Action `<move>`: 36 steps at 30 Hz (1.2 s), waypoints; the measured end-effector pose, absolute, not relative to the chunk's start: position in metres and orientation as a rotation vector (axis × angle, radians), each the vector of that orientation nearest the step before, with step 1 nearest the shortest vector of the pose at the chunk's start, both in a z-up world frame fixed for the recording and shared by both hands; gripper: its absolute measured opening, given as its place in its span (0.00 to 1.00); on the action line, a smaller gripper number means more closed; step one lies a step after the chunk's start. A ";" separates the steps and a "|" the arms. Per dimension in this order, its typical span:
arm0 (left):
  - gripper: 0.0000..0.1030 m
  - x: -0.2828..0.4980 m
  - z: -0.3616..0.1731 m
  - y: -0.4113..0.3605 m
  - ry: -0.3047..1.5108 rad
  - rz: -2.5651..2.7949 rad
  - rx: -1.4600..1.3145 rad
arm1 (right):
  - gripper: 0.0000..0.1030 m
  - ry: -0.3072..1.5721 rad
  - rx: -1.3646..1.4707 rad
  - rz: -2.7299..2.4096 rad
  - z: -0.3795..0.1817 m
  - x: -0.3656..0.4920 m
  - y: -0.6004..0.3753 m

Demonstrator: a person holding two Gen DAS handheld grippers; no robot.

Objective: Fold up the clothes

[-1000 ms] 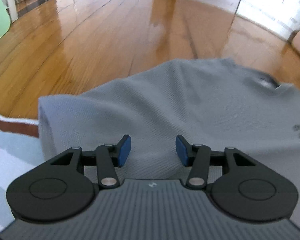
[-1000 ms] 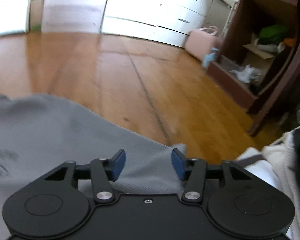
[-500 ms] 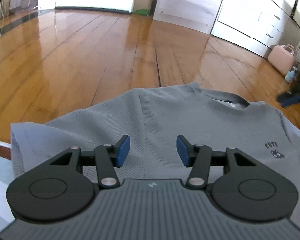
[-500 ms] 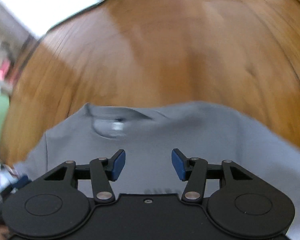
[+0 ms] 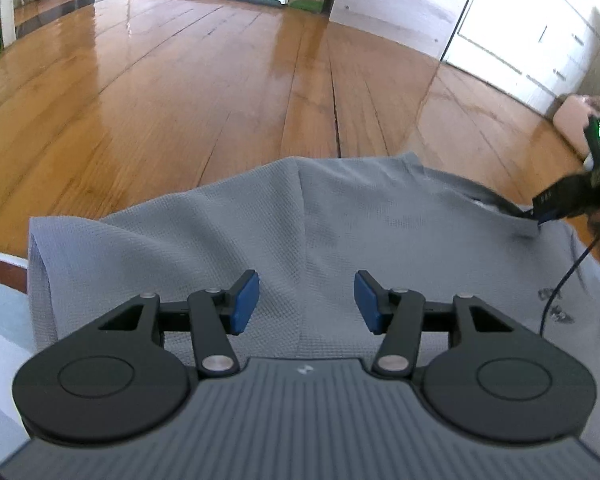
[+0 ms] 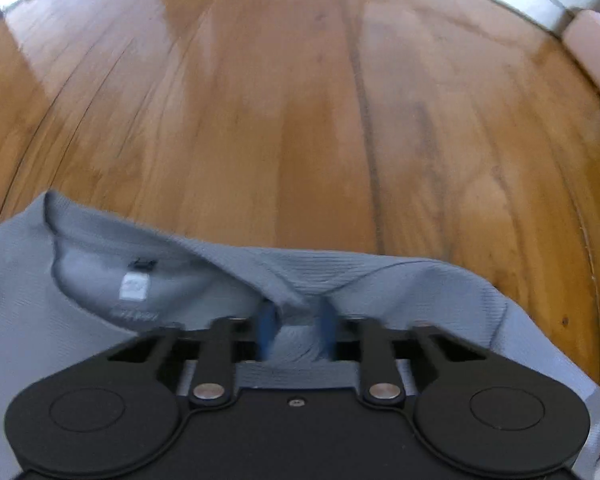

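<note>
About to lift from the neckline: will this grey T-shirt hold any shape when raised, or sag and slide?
The grey T-shirt probably sags: it already bunches into soft folds where the right gripper pinches it beside the collar. Its thin knit looks light. The glossy wooden floor likely lets it slide, so the open left gripper should help.

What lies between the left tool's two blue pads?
Only grey T-shirt fabric shows in the gap of the open left tool, pads untouching; seen in the left wrist view.

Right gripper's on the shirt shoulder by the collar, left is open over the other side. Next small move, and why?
Probably close the left gripper on the shirt beneath it. The right gripper already pinches fabric beside the collar, while the left one's jaws stand apart, empty, so only one side could lift.
</note>
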State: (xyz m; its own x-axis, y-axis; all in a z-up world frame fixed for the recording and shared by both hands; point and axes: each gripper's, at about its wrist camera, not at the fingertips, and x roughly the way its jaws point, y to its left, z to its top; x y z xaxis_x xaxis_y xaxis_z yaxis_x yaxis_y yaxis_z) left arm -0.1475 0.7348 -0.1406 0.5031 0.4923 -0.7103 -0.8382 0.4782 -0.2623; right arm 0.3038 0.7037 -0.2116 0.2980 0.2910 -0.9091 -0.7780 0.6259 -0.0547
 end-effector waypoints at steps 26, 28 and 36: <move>0.53 -0.134 -0.129 0.722 0.653 0.846 -0.644 | 0.55 1.051 0.036 0.865 -0.170 0.330 0.535; 0.53 -0.122 -0.126 0.713 0.711 0.832 -0.605 | 0.55 1.099 0.061 0.837 -0.173 0.323 0.501; 0.62 -0.135 -0.095 0.676 0.745 0.789 -0.643 | 0.56 1.152 0.006 0.855 -0.162 0.269 0.384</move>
State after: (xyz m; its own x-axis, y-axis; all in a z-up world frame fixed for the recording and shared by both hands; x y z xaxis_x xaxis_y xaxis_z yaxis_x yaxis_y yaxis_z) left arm -0.1349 0.6761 -0.0946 0.4854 0.3868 -0.7841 -0.8052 0.5473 -0.2285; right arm 0.2686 0.3842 -0.1619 0.1353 0.5934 -0.7934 -0.5875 0.6929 0.4181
